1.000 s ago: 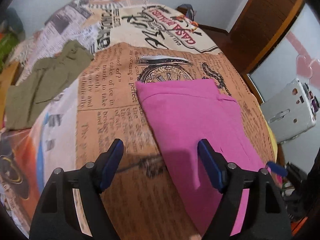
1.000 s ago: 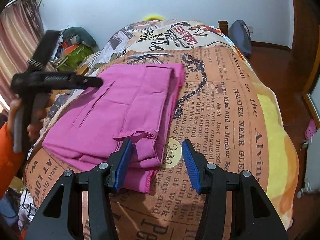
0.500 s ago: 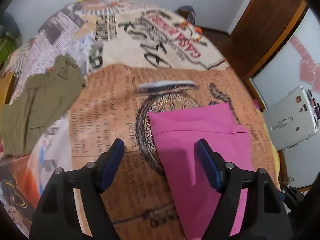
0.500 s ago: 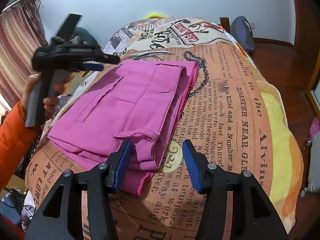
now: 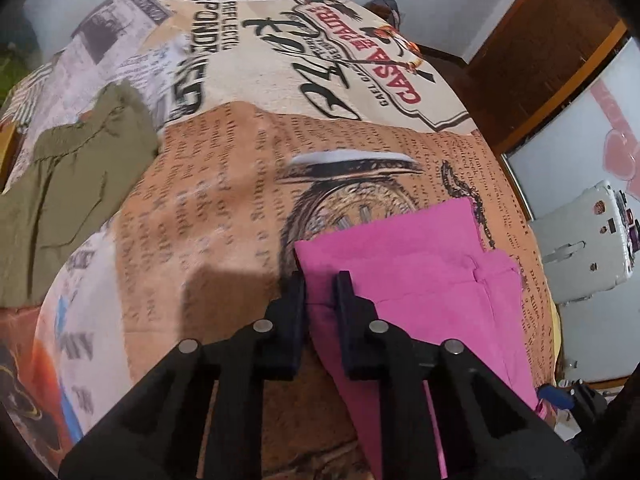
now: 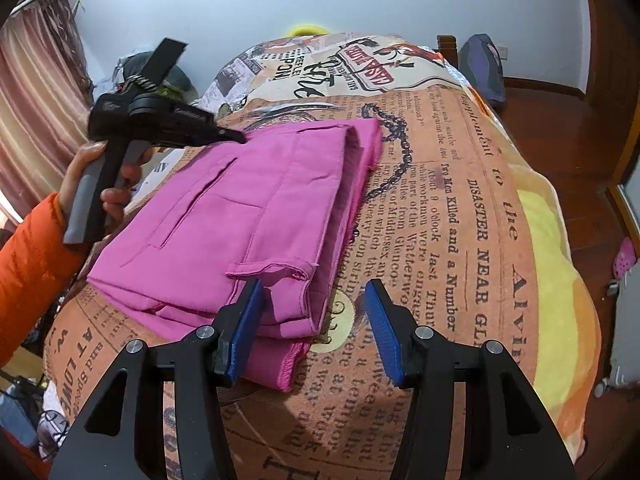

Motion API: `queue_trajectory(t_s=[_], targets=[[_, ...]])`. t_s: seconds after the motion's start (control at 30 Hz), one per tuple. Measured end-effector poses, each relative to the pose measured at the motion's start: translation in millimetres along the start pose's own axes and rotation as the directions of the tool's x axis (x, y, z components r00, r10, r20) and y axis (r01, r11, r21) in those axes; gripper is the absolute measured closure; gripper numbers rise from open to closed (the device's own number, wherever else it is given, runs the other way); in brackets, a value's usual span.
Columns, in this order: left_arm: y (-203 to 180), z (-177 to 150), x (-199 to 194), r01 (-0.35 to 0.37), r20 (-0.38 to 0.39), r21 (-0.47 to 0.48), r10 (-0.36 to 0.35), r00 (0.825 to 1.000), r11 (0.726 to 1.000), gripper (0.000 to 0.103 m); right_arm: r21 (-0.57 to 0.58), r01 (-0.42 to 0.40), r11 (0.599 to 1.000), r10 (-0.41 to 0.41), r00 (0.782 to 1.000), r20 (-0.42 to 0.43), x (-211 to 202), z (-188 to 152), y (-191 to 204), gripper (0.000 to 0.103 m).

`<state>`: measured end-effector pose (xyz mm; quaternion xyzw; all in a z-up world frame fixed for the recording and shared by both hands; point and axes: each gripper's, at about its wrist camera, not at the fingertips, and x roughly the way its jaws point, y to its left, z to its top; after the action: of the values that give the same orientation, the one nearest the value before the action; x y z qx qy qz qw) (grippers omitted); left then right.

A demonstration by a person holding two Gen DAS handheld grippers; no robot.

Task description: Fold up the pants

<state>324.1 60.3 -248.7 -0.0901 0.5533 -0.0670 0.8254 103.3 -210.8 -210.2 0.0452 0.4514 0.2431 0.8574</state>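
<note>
The folded bright-pink cotton pants [image 6: 240, 216] lie on the newspaper-print bedspread [image 6: 452, 208], roughly at its centre, already reduced to a compact rectangle.

Left gripper [image 5: 320, 280]: a second ago its jaws stood wide, short of the cloth. It has since travelled to the far corner of the pants and the jaws are closing, with the pink edge between them. In the left wrist view that corner sits at 12 o'clock from the fingertips. In the right wrist view the person's hand [image 6: 100, 176], in an orange sleeve [image 6: 28, 256], holds this tool at 10 o'clock.

Right gripper [image 6: 316, 320]: unmoved, jaws half spread and holding nothing. The near corner of the pants lies against its left pad.

Judgement: the far corner is now being secured, so a further fold or a lift of the bundle is likely next. An olive-green garment [image 5: 68, 200] lies apart at 9 o'clock.
</note>
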Motion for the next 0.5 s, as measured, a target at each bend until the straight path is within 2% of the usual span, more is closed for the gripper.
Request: queue_trajectory(t_s=[0.17,0.5], targets=[[7,-32,-41,-0.078,0.076,-0.014,0.079,0.994,0.997,0.096,-0.023,0.059,0.998,-0.059,0.998,0.03,-10,3,3,0.054],[36,-142,-115,-0.157,0.167,-0.147,0.181,0.969,0.977,0.096,-0.072,0.029,0.997,-0.022,0.996,0.085,-22,17,27,0.054]])
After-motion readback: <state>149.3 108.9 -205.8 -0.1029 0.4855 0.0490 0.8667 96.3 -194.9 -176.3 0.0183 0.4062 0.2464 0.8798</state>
